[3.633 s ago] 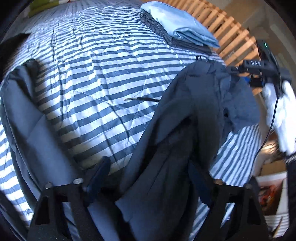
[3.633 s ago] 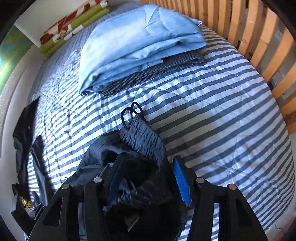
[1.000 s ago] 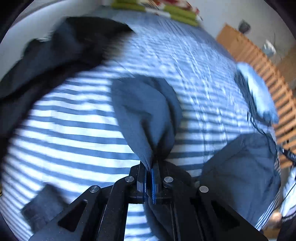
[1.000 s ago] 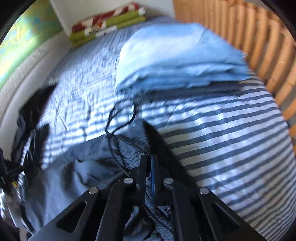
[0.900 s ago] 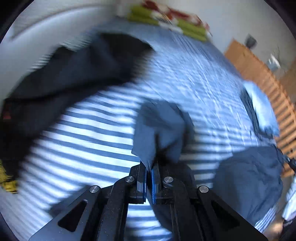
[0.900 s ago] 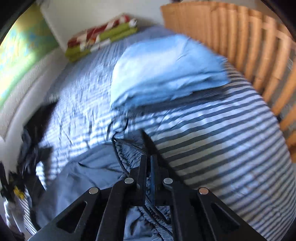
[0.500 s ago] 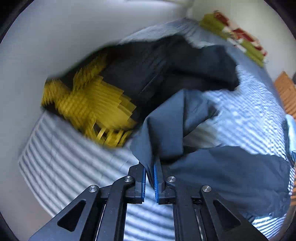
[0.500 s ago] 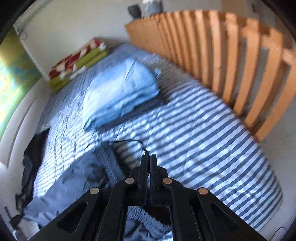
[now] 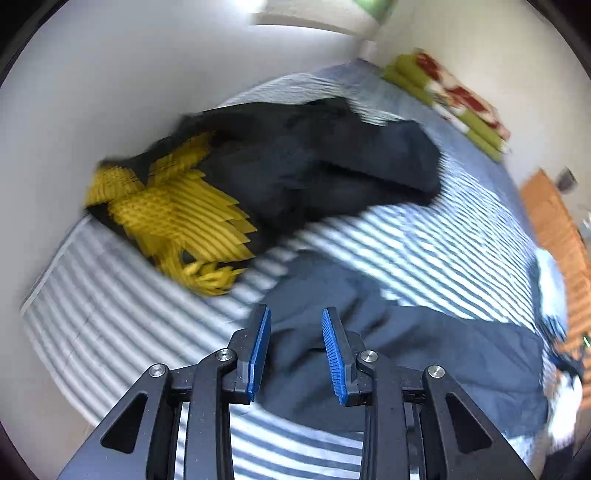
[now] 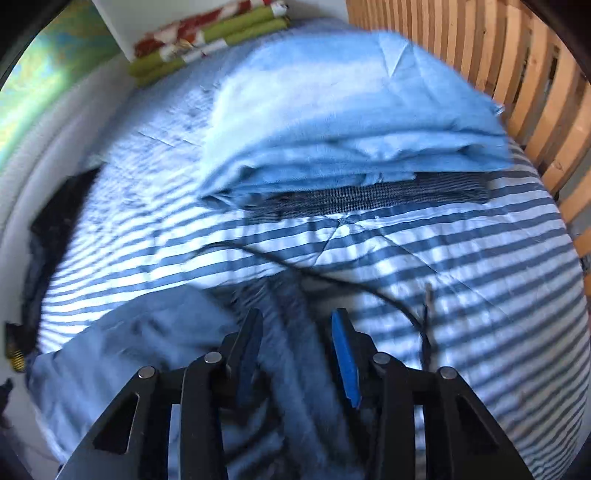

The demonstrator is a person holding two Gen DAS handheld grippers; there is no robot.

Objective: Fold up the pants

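The dark blue-grey pants (image 9: 424, 354) lie spread on the striped bed cover (image 9: 443, 236). My left gripper (image 9: 295, 310) hovers over one end of them. Its jaws are opening, and the cloth lies slack beneath the blue pads (image 9: 258, 350) without being pinched. In the right wrist view, the gathered waistband (image 10: 291, 332) and its black drawstring (image 10: 351, 284) rest on the bed. My right gripper (image 10: 295, 314) is above them with its jaws opening. The waistband runs between the fingers, and the pads do not press on it.
A black garment (image 9: 314, 162) with a yellow print (image 9: 177, 218) lies bunched by the white wall at the left bed edge. A folded light blue stack (image 10: 332, 122) on a grey checked piece (image 10: 369, 195) sits near the wooden slats (image 10: 517, 74). Green and red rolls (image 10: 207, 29) lie at the far end.
Both grippers were shut on the pants and have now spread their jaws, letting the cloth fall onto the bed. The left swung towards the black garment; the right dropped close to the waistband.
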